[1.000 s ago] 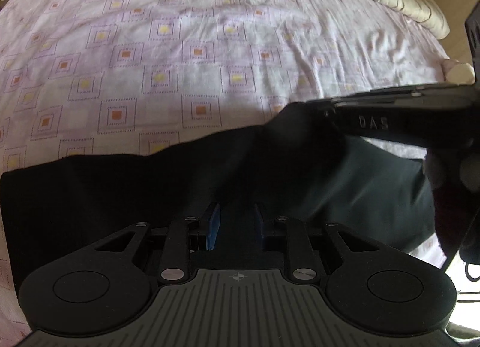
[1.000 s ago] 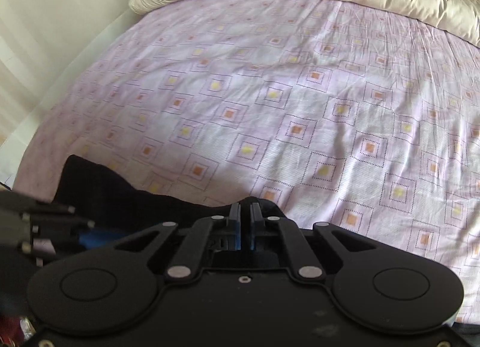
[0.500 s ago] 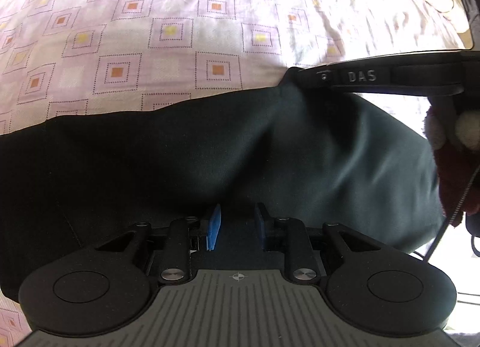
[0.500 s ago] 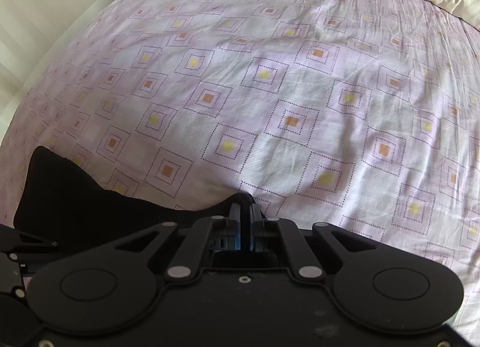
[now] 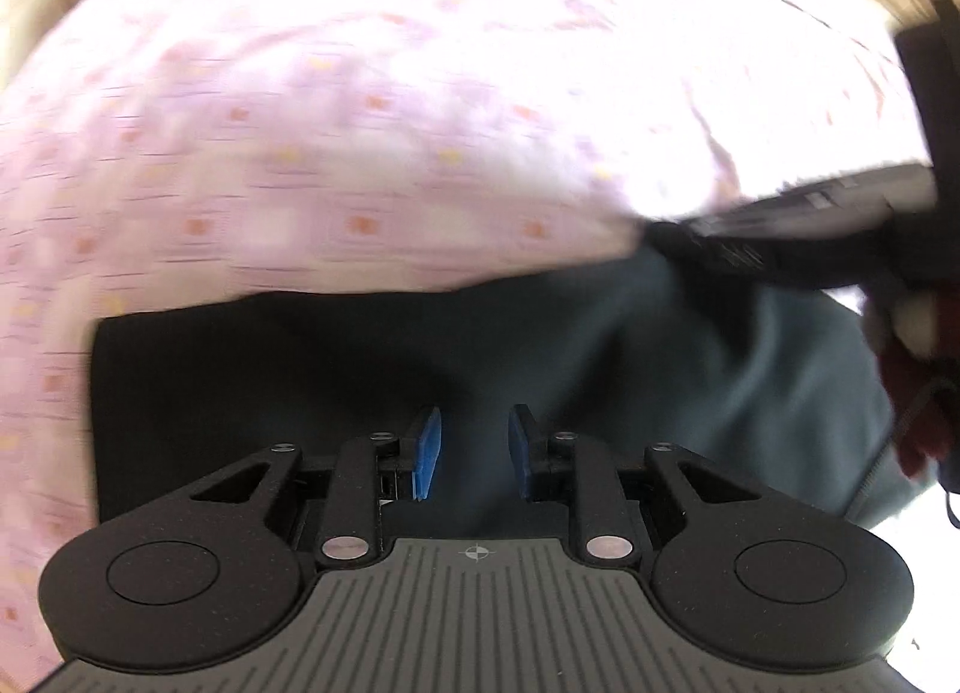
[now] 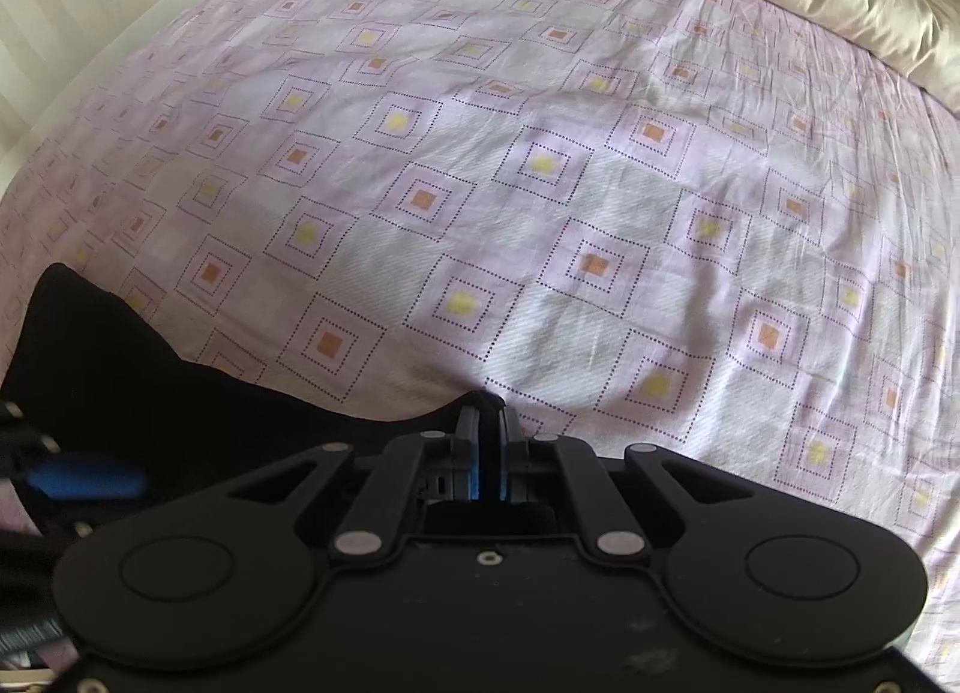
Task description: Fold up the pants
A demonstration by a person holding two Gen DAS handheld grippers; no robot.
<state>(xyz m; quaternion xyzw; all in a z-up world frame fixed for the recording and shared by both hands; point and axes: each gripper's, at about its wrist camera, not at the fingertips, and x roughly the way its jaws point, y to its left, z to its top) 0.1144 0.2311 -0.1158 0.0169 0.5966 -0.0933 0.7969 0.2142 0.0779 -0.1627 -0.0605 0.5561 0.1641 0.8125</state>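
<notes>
The right tool [image 6: 487, 429] is clenched on a raised edge of the dark pants [image 5: 372, 375], which lie on the patterned bed sheet [image 6: 540, 183] spreading to its left, while the left tool [image 5: 474, 447] hangs released, its blue pads apart with dark cloth between and just ahead of them. The step in hand looks like carrying a fold across. Next, the left tool likely needs to clamp the cloth between its pads so both edges travel together.
</notes>
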